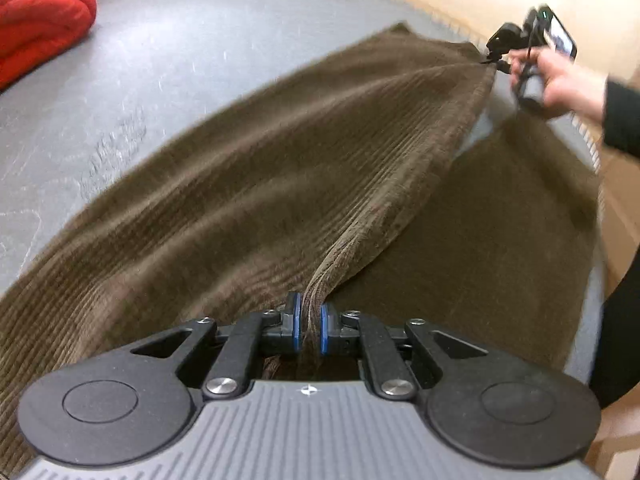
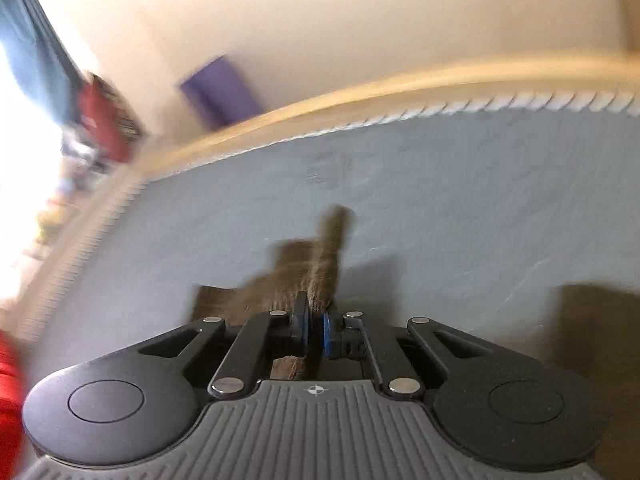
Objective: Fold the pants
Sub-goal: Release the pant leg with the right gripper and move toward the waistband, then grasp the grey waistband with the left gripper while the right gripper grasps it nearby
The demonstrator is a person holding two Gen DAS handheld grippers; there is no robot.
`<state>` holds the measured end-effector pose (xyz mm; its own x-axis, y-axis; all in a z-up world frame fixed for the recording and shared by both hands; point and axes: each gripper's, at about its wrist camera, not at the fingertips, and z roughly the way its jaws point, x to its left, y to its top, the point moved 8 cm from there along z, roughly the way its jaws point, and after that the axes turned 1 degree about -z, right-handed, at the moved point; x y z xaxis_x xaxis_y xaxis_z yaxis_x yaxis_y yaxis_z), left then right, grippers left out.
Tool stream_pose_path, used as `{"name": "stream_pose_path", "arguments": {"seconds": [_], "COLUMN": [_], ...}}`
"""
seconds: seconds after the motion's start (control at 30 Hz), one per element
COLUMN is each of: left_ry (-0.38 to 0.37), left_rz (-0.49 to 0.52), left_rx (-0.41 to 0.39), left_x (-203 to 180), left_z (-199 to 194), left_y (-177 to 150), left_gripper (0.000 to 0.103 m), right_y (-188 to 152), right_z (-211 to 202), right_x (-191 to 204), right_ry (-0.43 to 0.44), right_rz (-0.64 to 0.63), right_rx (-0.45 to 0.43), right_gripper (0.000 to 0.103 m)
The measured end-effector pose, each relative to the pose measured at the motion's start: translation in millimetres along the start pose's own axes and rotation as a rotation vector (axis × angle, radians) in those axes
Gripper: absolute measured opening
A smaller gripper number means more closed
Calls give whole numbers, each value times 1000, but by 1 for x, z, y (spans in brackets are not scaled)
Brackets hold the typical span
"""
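Two grippers, each clamped on the same brown corduroy pants. Left gripper at the near edge of the left wrist view, blue pads drawn almost together with a bunched ridge of the cloth squeezed between them. From that pinch, fabric fanned out far and to the right, lifted into a taut fold line up to the right gripper at the far right. Below the raised panel, more of the garment spread flat on the grey mattress, reaching to its right edge. Right gripper gripped in a bare hand with a dark sleeve behind it, a small lit screen on top of the tool.

In the right wrist view, right gripper with jaws narrowed to a slim gap, a strip of pants caught between the pads and poking up past the fingertips; another dark patch of cloth at the right margin, heavily blurred. Grey mattress beyond, edged with white piping and a pale wooden frame.

Folded red blanket at the far left corner of the mattress, well apart from the pants. Purple object against the cream wall, too blurred to identify.
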<state>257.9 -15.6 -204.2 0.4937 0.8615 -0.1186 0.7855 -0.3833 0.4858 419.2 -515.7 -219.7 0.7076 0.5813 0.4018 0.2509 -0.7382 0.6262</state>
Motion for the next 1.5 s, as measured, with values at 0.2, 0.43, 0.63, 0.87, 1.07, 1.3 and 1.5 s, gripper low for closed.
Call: {"name": "stream_pose_path", "arguments": {"seconds": [0.2, 0.43, 0.63, 0.87, 1.07, 1.3, 1.5], "left_ry": [-40, 85, 252, 265, 264, 260, 250], "left_rz": [-6, -155, -236, -561, -600, -657, -706], "left_rx": [-40, -240, -390, -202, -103, -43, 8], "left_x": [2, 46, 72, 106, 113, 134, 151], "left_z": [-40, -162, -254, -239, -237, -223, -196], "left_y": [3, 15, -37, -153, -200, -223, -223], "left_gripper": [47, 47, 47, 6, 6, 8, 28], "right_y": [9, 20, -34, -162, -320, -456, -527], "right_z": [-20, -151, -275, -387, -442, -504, -525], "right_x": [-11, 60, 113, 86, 57, 43, 48], "right_ry": [-83, 212, 603, 853, 962, 1112, 1197], "right_rz": [55, -104, -368, -678, -1058, -1475, -1741], "right_rx": [-22, -253, -179, 57, 246, 257, 237], "right_gripper": [18, 36, 39, 47, 40, 33, 34]}}
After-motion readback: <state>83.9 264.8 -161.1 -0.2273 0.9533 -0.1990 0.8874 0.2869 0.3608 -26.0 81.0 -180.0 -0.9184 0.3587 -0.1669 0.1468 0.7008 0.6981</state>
